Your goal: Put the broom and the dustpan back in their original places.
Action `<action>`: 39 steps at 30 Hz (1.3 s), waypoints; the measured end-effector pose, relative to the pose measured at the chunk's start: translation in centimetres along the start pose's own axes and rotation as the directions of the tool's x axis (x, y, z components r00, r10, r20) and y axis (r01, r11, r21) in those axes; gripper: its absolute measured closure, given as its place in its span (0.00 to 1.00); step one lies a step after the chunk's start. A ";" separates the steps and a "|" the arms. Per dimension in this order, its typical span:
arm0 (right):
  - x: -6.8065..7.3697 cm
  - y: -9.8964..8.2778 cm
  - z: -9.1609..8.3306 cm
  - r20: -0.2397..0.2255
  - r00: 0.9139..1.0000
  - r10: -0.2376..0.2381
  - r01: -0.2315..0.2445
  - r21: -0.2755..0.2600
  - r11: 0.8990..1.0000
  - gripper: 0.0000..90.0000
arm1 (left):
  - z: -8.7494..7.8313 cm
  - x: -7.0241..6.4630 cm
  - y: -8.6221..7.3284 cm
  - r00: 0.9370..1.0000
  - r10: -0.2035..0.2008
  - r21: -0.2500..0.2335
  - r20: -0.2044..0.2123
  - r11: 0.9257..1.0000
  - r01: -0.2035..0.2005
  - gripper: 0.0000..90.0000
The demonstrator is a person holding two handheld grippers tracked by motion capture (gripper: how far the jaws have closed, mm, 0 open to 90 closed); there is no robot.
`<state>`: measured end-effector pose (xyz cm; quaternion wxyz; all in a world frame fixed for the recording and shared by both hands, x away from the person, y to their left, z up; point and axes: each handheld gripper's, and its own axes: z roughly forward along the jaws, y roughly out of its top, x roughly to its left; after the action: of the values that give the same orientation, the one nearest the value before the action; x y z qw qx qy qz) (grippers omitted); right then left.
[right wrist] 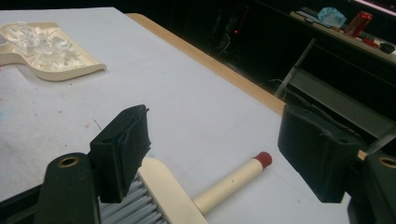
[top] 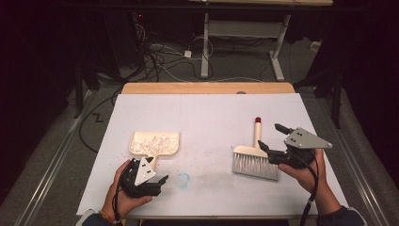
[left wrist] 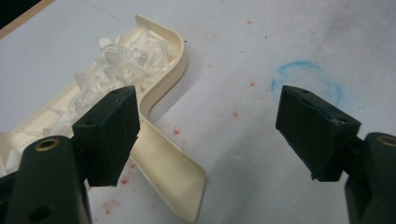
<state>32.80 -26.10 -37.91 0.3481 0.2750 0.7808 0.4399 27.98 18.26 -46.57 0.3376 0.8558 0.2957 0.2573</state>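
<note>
A cream dustpan [top: 177,143] lies at the table's left, holding clear white plastic shards [top: 153,142]. My left gripper [top: 153,172] is open just behind the pan's short handle [left wrist: 173,172], which lies near its left jaw without being touched. The shards [left wrist: 121,65] are piled against the pan's rim [left wrist: 173,77]. A hand brush [top: 255,165] with grey bristles, a pale wooden handle and a red tip [top: 258,120] lies at the right. My right gripper [top: 272,136] hovers open over that handle [right wrist: 229,182], with nothing between its fingers.
White paper [top: 207,113] covers the table, marked by a blue ring [top: 183,179] and red specks [left wrist: 176,131]. A few stray shards lie left of the pan. The wooden far edge [top: 207,88] borders a dark floor with cables and a desk frame [top: 244,33].
</note>
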 end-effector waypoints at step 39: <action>0.0 -6.2 -3.2 0.059 0.998 -0.012 0.008 0.067 0.998 0.27 | -0.1 0.2 0.0 1.000 -0.001 0.007 -0.014 1.000 0.001 0.24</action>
<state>29.56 -30.51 -42.16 0.3640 0.2956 0.7856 0.4037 28.05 18.46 -46.47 0.3327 0.8549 0.2992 0.2624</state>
